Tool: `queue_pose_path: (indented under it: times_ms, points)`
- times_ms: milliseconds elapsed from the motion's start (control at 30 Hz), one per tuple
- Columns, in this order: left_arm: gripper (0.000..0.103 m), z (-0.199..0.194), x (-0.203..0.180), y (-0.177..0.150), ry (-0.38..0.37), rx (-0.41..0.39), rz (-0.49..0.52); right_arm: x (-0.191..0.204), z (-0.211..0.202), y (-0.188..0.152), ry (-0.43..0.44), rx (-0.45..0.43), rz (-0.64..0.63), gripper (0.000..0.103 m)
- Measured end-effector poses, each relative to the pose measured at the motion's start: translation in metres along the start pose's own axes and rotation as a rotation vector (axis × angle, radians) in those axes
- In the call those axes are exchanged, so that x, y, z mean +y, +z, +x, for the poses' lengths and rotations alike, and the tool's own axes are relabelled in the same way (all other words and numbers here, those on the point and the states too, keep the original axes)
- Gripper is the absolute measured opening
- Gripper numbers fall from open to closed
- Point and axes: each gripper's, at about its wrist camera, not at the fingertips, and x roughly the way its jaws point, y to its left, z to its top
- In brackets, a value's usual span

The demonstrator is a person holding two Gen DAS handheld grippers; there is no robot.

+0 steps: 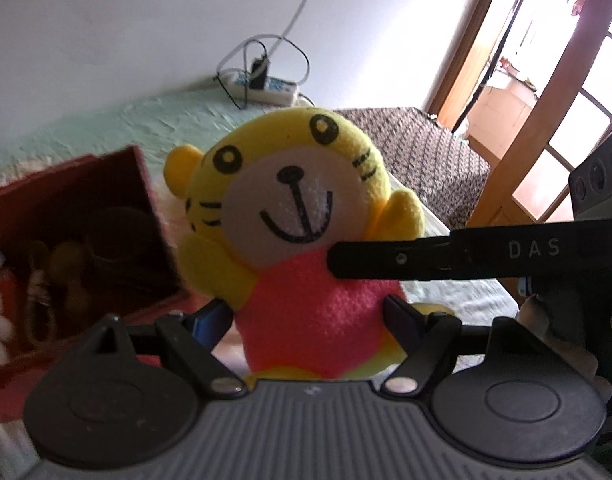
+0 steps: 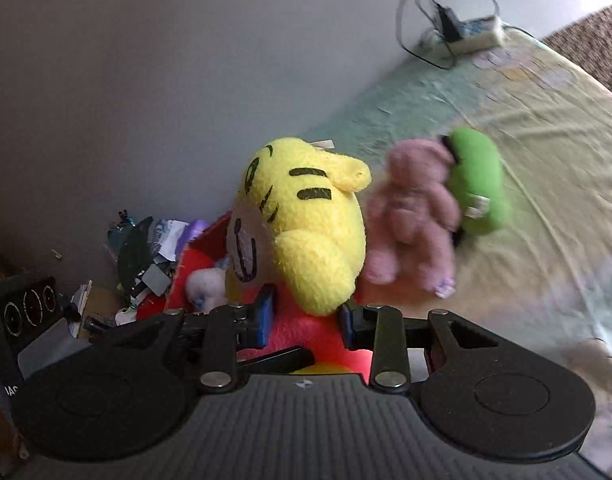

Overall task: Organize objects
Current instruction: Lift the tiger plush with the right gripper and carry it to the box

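A yellow tiger plush (image 1: 289,216) with a pink body faces the left wrist camera. My left gripper (image 1: 310,316) is shut on its pink body. My right gripper (image 2: 306,316) is shut on the same plush (image 2: 306,216), gripping its yellow arm from the side. One black finger of the right gripper (image 1: 426,258) crosses the plush's chest in the left wrist view. A red box (image 1: 77,248) holding dark items stands to the left of the plush. A pink plush bear (image 2: 416,208) and a green plush (image 2: 478,184) lie on the bed beyond.
The bed has a pale green cover (image 2: 506,112). A white power strip (image 1: 265,88) with cables lies by the wall. A patterned brown blanket (image 1: 426,152) covers the far end. Clutter (image 2: 145,256) lies beside the bed. A wooden door (image 1: 546,128) stands at the right.
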Motion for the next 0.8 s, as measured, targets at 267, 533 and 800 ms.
queue_pose_path:
  times_ms: [267, 533, 800]
  points:
    - [0.08, -0.027, 0.05, 0.004, 0.019, -0.065, -0.005, 0.039, 0.037, 0.006, 0.008, -0.05, -0.03, 0.035]
    - [0.081, -0.029, 0.098, 0.013, 0.024, -0.096, -0.043, 0.062, 0.076, 0.015, -0.041, -0.056, -0.089, 0.035]
    - [0.082, -0.014, 0.131, 0.015, -0.024, -0.081, -0.113, 0.065, 0.101, 0.015, -0.112, -0.044, -0.129, 0.034]
